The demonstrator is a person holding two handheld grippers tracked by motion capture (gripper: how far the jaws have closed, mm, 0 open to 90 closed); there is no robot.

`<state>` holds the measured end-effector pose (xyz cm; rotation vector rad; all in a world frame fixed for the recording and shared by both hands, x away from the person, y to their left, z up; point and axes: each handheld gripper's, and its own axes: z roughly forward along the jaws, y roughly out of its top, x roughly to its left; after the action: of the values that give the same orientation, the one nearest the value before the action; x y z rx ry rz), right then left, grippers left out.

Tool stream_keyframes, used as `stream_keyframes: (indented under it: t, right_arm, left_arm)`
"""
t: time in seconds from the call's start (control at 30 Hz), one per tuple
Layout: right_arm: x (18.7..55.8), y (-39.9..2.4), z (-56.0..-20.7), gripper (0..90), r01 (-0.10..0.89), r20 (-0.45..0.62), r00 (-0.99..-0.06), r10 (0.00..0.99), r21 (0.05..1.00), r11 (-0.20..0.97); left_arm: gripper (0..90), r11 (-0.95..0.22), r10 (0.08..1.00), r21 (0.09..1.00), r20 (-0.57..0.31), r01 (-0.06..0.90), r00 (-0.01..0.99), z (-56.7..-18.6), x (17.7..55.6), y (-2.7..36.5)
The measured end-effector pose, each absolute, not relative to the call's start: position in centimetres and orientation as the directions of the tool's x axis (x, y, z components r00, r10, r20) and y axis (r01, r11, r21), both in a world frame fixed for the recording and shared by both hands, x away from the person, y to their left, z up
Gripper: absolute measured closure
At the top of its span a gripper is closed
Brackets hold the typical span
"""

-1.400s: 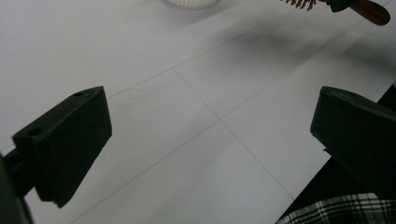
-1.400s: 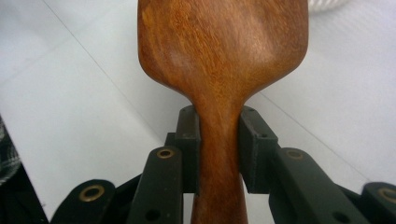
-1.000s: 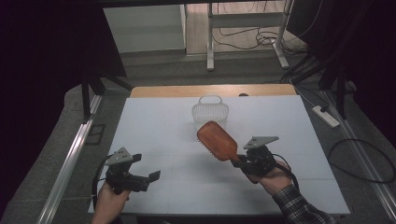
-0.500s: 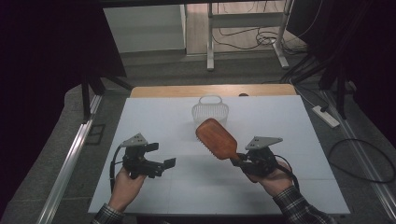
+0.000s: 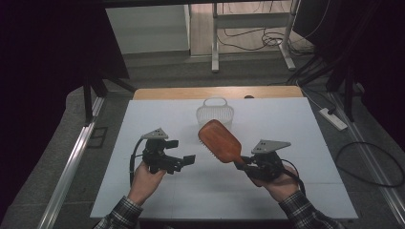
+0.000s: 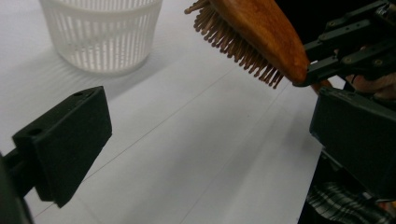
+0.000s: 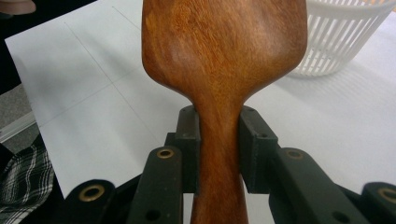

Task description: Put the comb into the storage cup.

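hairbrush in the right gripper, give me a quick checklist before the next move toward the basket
1. Grip on the hairbrush: the right gripper has its fingers pressed on both sides of the wooden handle. Ok.
2. Brush off the table: head raised, bristles facing down in the left gripper view. Ok.
3. Basket upright and open at the top, behind the brush. Ok.
4. Basket contents: the mesh wall hides the inside. Cannot tell.
5. Left gripper: fingers open, holding nothing, apart from the brush. Ok.
6. Path from brush to basket: bare white table between them. Ok.
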<state>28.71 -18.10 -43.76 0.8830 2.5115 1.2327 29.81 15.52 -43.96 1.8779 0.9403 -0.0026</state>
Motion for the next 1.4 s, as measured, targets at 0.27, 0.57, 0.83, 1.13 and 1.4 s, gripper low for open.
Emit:
stream_keyframes:
  t: [0.27, 0.57, 0.83, 1.13, 1.4]
  right_arm:
    - [28.5, -17.8, -43.7, 72.3, 0.41, 0.075, -0.809, 0.583, 0.784, 0.467]
    - [28.3, -17.5, -43.7, 72.4, 0.405, 0.083, -0.813, 0.576, 0.792, 0.457]
    - [28.1, -17.3, -43.7, 72.4, 0.402, 0.088, -0.816, 0.571, 0.796, 0.452]
    - [28.0, -17.0, -43.7, 72.4, 0.392, 0.085, -0.822, 0.563, 0.802, 0.451]
    - [27.9, -16.9, -43.8, 72.4, 0.384, 0.085, -0.829, 0.553, 0.805, 0.453]
  left_arm:
    - [0.0, -0.174, 0.547, 0.759, -0.456, 0.628, 0.703, -44.1, 31.0, 14.2]
    - [0.0, -0.152, 0.496, 0.742, -0.515, 0.653, 0.7, -44.4, 32.0, 12.9]
    - [0.0, -0.128, 0.449, 0.73, -0.56, 0.671, 0.696, -44.8, 33.1, 11.6]
    - [0.0, -0.13, 0.4, 0.72, -0.591, 0.682, 0.701, -45.0, 33.8, 10.3]
    - [6.8, -0.117, 0.374, 0.712, -0.614, 0.692, 0.695, -45.1, 33.8, 10.0]
